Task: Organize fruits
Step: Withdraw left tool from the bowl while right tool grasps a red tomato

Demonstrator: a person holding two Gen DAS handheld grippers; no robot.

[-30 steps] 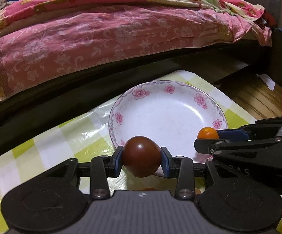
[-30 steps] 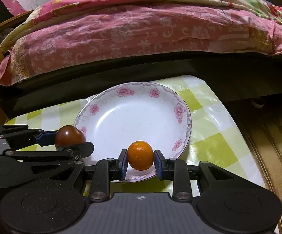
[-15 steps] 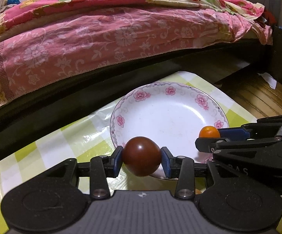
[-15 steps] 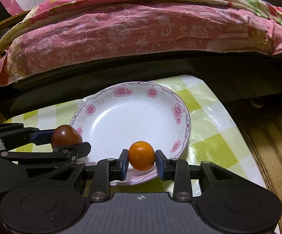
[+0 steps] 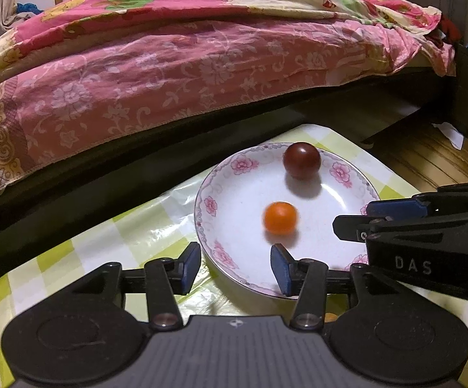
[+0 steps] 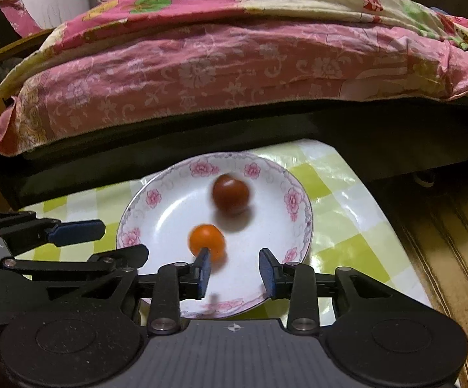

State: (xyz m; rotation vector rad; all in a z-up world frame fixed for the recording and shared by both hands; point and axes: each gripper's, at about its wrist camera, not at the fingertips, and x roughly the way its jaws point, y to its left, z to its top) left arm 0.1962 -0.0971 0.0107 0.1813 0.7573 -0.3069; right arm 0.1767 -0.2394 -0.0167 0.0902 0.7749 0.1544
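Note:
A white plate with pink flowers (image 5: 234, 194) (image 6: 169, 203) sits on the checked table. A dark red fruit (image 5: 301, 160) (image 6: 230, 193) lies on its far side and a small orange fruit (image 5: 280, 217) (image 6: 206, 241) near its middle; both look blurred. My left gripper (image 5: 235, 266) is open and empty at the plate's near rim. My right gripper (image 6: 235, 271) is open and empty over the near rim, with the orange fruit just past its left fingertip. Each gripper shows from the side in the other's view.
A green-and-white checked plastic cloth (image 5: 121, 236) covers the small table. A bed with a pink flowered quilt (image 5: 169, 64) stands close behind it. Wooden floor (image 6: 453, 242) lies to the right, past the table's edge.
Both grippers have opened and let go of their fruits. The dark red fruit and the orange fruit now lie on the plate. Both grippers have pulled back.

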